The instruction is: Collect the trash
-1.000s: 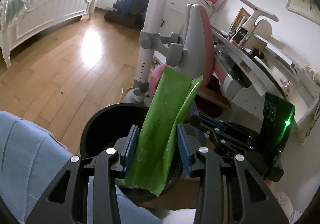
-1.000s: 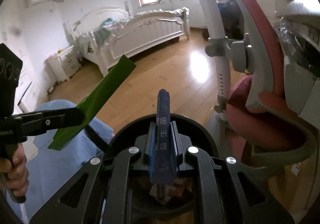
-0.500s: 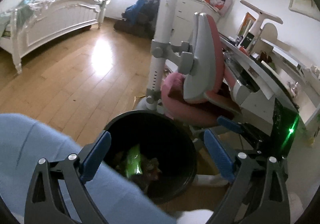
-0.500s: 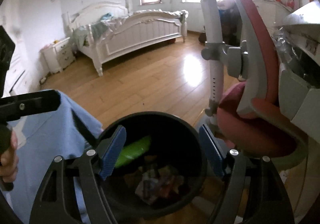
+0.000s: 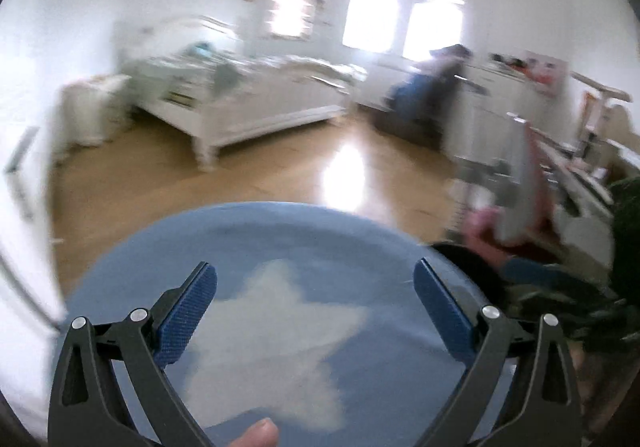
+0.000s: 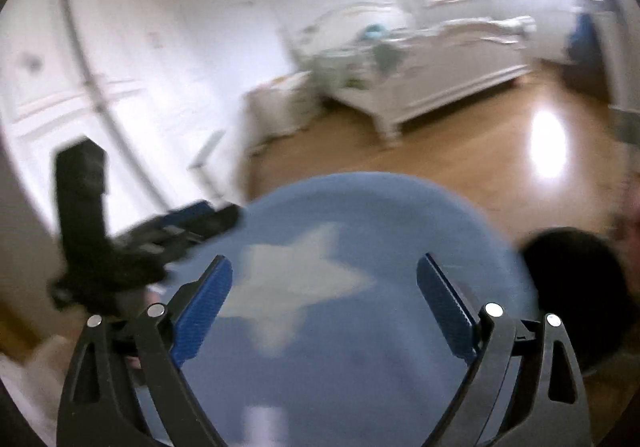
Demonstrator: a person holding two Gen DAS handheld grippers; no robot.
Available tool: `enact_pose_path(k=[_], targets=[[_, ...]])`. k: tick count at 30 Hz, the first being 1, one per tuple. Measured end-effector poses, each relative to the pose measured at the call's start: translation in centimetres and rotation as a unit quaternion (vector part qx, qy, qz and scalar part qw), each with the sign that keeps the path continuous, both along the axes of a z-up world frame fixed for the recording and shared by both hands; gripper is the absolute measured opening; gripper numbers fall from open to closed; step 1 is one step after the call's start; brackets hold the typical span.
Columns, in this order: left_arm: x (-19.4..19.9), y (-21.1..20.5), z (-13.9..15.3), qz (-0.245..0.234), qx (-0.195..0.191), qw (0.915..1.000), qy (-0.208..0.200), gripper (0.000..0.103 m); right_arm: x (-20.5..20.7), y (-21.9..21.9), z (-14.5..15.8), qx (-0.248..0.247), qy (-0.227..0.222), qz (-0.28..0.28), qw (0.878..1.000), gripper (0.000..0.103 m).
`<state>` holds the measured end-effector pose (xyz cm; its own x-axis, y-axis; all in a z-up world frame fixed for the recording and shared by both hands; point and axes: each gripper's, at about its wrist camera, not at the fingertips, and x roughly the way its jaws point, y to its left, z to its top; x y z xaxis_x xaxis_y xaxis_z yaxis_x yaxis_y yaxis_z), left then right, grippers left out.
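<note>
Both grippers hang with jaws spread wide and holding nothing — the left gripper [image 5: 316,307] and right gripper [image 6: 324,303] each framing a blue cushion [image 6: 360,207] marked with a pale star [image 5: 276,347]. The black trash bin [image 6: 576,275] sits just right of the cushion (badly blurred). Beyond, a wooden floor [image 5: 280,167] runs to a white bed [image 5: 248,103].

No text, label or number can be read anywhere here.

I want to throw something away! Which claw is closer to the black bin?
Right. The right claw is just left of the black bin; the left claw is farther left, beyond it.
</note>
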<state>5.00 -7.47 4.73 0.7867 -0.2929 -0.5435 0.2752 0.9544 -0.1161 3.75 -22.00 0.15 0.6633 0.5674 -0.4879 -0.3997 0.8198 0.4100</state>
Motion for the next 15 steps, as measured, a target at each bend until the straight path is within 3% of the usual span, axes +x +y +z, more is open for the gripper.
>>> enact_pose_path(k=[4,6,9,12,15], targets=[[-2.9,6.8,-0.4,0.087,0.014,0.9961,-0.006,0.098,-1.4,7.7,2.4,0.026,-0.025,0.06,0.998,0.097],[-3.6,8.5,-0.7,0.113,0.022,0.9933,-0.002,0.098,-2.1,10.1,3.2,0.021,-0.051,0.058,0.997,0.098],[-5.0,10.5,-1.2,0.141,0.02,0.9896,-0.019,0.098,-2.9,12.7,3.2,-0.033,-0.105,0.007,0.994,0.098],[-5.9,11.1,-1.6,0.153,0.003,0.9877,-0.033,0.098,-3.0,13.5,1.7,-0.1,-0.155,-0.056,0.981,0.098],[-6.2,11.2,-2.2,0.161,-0.004,0.9861,-0.041,0.098,-2.1,12.2,-0.4,-0.131,-0.167,-0.09,0.973,0.098]])
